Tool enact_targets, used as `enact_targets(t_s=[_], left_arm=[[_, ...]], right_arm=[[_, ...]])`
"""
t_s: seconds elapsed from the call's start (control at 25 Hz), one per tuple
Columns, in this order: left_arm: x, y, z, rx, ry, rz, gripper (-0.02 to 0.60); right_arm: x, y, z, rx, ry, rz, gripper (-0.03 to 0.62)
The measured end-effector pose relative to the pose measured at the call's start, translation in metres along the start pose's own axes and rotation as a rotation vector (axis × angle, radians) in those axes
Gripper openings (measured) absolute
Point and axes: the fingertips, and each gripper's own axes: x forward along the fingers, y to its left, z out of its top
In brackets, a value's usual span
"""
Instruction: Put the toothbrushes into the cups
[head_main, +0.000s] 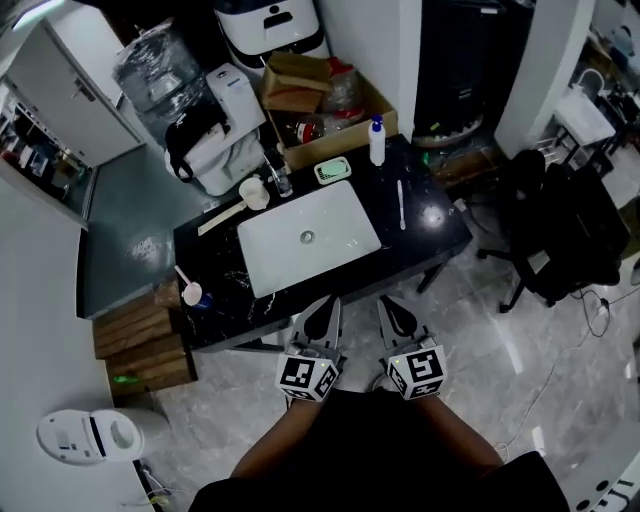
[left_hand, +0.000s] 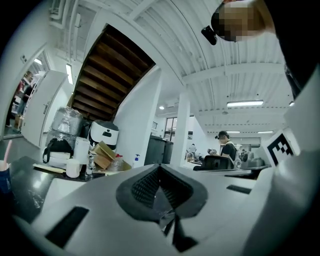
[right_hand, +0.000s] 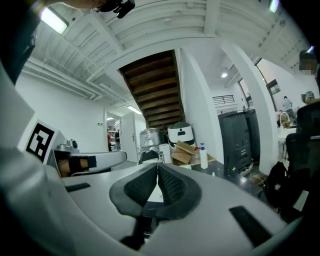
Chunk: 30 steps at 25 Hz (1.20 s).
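The counter (head_main: 432, 228) bears two cups (head_main: 254, 192) (head_main: 192, 295), two toothbrushes (head_main: 401, 203) (head_main: 182, 275) and one sink (head_main: 345, 222).

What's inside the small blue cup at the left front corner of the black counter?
A pink toothbrush stands in the small blue cup, with one end sticking out. Its lower end is hidden by the cup wall.

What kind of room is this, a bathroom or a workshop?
Probably a mock washstand in a workshop or office, not a real bathroom: a white sink sits in a black counter, but an office chair and a cardboard box stand nearby.
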Motion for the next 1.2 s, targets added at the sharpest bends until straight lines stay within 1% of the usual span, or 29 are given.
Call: enact_targets(t_s=[0.08, 0.16, 0.32, 0.44, 0.56, 0.64, 0.68, 0.84, 1.0, 1.12, 1.2], left_arm=[[0.011, -0.017, -0.007, 0.011, 0.024, -0.007, 0.014], [0.021, -0.03, -0.014, 0.022, 0.051, -0.031, 0.014], [0.038, -0.051, -0.025, 0.007, 0.09, -0.102, 0.014], [0.056, -0.065, -0.035, 0.018, 0.107, -0.169, 0.014], [0.081, -0.069, -0.045, -0.003, 0.126, -0.198, 0.014], [0.099, -0.072, -0.053, -0.022, 0.142, -0.217, 0.014], [0.108, -0.073, -0.056, -0.018, 0.148, -0.232, 0.014], [0.144, -0.068, -0.052, 0.021, 0.132, -0.287, 0.014], [0.17, -0.047, -0.051, -0.015, 0.108, -0.281, 0.014], [0.184, -0.03, -0.054, -0.028, 0.111, -0.274, 0.014], [0.193, -0.018, -0.058, -0.044, 0.121, -0.269, 0.014]], right_arm=[[-0.016, -0.021, -0.007, 0.026, 0.009, -0.04, 0.02], [-0.028, -0.037, -0.013, 0.054, 0.008, -0.079, 0.02], [-0.046, -0.063, -0.018, 0.082, -0.039, -0.18, 0.02], [-0.047, -0.077, -0.019, 0.106, -0.048, -0.229, 0.02], [-0.042, -0.087, -0.013, 0.085, -0.055, -0.261, 0.02], [-0.038, -0.096, -0.014, 0.073, -0.04, -0.276, 0.02], [-0.036, -0.101, -0.014, 0.067, -0.031, -0.285, 0.02], [-0.015, -0.124, -0.016, 0.046, 0.016, -0.316, 0.02], [0.025, -0.147, -0.008, 0.075, 0.048, -0.326, 0.02], [0.059, -0.17, -0.001, 0.099, 0.056, -0.358, 0.02], [0.084, -0.18, 0.006, 0.098, 0.067, -0.36, 0.02]])
